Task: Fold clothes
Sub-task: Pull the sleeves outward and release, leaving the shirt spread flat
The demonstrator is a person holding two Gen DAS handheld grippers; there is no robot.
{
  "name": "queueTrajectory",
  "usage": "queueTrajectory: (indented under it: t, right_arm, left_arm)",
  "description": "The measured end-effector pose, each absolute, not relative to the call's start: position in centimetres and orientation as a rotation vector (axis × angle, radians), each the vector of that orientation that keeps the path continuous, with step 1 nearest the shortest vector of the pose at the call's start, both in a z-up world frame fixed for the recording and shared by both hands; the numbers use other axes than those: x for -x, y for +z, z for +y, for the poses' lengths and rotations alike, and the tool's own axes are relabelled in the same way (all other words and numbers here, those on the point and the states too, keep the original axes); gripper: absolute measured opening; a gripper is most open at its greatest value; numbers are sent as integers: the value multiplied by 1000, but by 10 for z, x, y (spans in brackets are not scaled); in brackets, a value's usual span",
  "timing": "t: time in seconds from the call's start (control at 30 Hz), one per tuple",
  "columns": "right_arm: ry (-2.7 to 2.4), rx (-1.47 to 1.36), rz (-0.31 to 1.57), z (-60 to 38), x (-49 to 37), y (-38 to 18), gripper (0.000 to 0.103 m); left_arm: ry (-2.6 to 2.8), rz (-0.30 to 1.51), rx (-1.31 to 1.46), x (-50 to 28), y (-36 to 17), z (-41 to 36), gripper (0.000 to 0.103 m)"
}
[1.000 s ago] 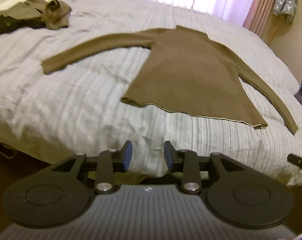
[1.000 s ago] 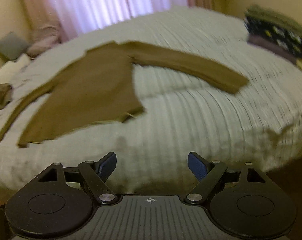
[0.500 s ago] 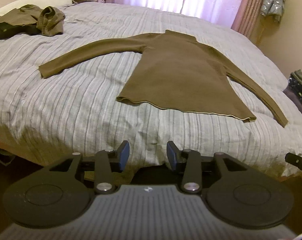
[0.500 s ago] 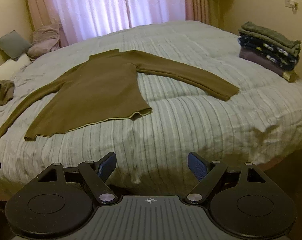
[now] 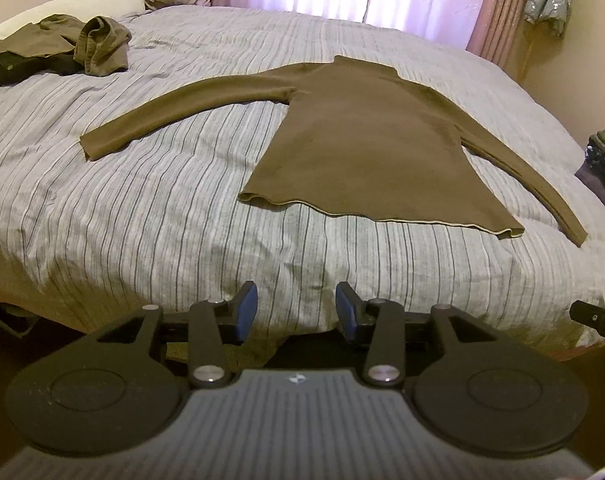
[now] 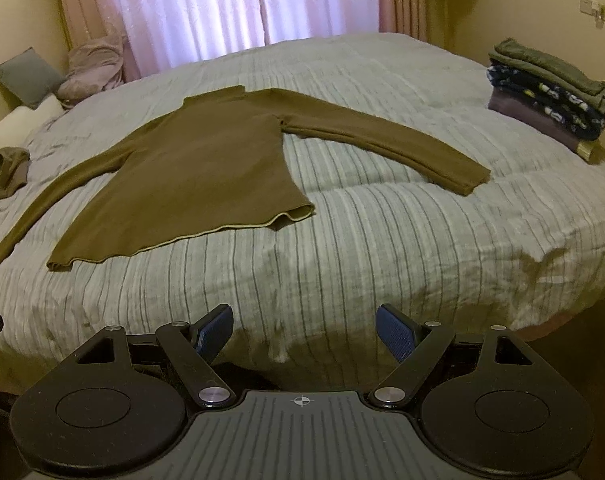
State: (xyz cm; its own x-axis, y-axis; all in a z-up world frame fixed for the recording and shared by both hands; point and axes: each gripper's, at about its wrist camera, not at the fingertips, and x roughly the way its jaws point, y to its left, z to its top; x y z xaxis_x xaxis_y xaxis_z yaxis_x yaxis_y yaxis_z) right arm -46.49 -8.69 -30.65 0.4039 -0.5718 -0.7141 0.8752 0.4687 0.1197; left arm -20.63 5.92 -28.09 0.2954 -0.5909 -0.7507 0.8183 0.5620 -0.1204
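**Now: top spread flat, first fold pending**

Left view: your left gripper (image 5: 296,312) has just been opening, nothing between; the top (image 5: 366,144) lies flat on the bed (image 5: 142,216).

Right view: your right gripper (image 6: 304,332) gapes, empty. Next, reach a sleeve (image 6: 386,142).

- A brown long-sleeved top (image 5: 366,140) lies flat on a striped bedspread (image 5: 142,208), sleeves spread out to both sides.
- A crumpled olive garment (image 5: 98,44) sits at the far left.
- The left gripper (image 5: 296,312) hangs over the bed's near edge, its jaws having just opened wider, nothing between them.
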Motion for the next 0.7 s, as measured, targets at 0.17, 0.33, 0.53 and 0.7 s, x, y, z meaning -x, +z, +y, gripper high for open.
queueTrajectory:
  t: [0.17, 0.33, 0.53, 0.7]
  right_arm:
    - [-967, -535, 667, -94, 462, -310, 82]
    - [-971, -550, 688, -104, 458, -318, 82]
    - [-979, -567, 736, -116, 450, -332, 82]
    - [-998, -602, 749, -130, 449, -343, 82]
  left_arm:
    - [-956, 860, -314, 201, -286, 55, 39]
    - [-948, 896, -303, 188, -296, 54, 40]
    - [-925, 935, -260, 162, -314, 56, 40]
    - [-928, 948, -219, 138, -321, 55, 40]
